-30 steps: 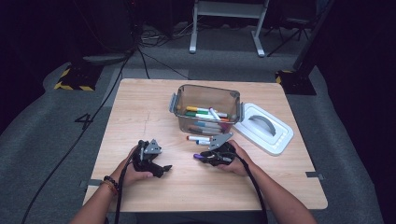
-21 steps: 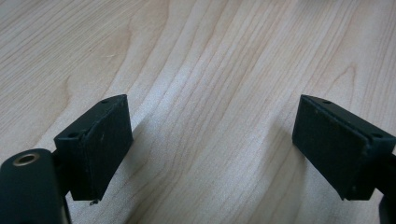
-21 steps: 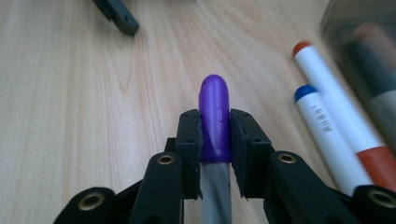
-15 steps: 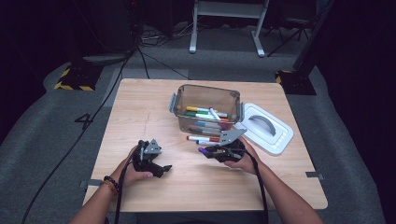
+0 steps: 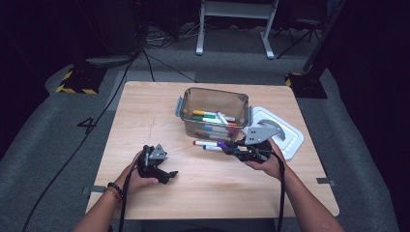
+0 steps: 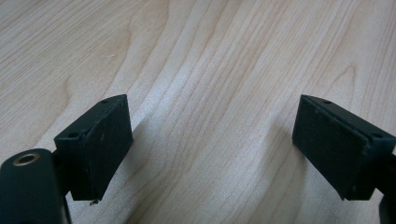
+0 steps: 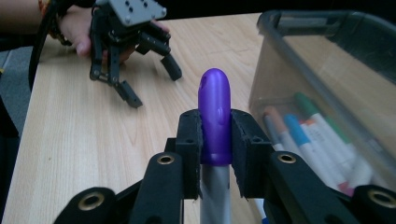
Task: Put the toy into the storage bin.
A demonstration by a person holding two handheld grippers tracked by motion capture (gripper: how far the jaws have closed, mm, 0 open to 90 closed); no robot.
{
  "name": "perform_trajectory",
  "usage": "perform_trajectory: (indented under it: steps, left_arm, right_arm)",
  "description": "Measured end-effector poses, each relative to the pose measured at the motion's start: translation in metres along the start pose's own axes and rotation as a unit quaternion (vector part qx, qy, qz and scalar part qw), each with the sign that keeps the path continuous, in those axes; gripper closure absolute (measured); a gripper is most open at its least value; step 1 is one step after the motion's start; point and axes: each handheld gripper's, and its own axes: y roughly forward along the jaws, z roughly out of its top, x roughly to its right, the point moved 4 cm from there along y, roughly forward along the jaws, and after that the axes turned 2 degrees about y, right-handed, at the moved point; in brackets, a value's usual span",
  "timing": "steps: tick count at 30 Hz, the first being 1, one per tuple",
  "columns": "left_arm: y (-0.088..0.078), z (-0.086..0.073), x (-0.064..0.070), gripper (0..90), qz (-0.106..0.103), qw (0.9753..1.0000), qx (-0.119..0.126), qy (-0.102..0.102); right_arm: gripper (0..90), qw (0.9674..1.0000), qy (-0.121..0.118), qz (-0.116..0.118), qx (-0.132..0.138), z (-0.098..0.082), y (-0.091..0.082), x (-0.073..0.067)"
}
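Right gripper [image 7: 215, 154] fingers clamp purple marker [image 7: 215, 116], raised beside bin [image 5: 212, 104].

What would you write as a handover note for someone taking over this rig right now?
Right gripper: shut on the purple-capped marker, held off the table beside the clear bin.
Left gripper: open, holding nothing, low over the wooden table.
Bin: already holds several markers; its white lid lies to its right.
Left on the table: one red-tipped marker in front of the bin.
Likely next: drop the held marker in the bin, then fetch the last one.
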Motion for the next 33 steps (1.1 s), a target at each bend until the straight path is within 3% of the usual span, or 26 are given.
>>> perform_trajectory:
  steps: [13, 21, 33]
  left_arm:
    - [0.0, 0.0, 0.0, 12.4, 0.0, 1.0, -0.001, -0.001]
    - [0.0, 0.0, 0.0, 12.4, 0.0, 1.0, -0.001, -0.001]
    - [0.0, 0.0, 0.0, 12.4, 0.0, 1.0, -0.001, -0.001]
  right_arm:
    - [74.9, 0.9993, -0.015, -0.028, 0.019, 0.033, -0.027, 0.01]
    - [74.9, 0.9971, -0.026, -0.058, 0.041, 0.073, -0.043, 0.031]
    - [74.9, 0.9964, -0.018, -0.074, 0.036, 0.102, -0.035, 0.06]
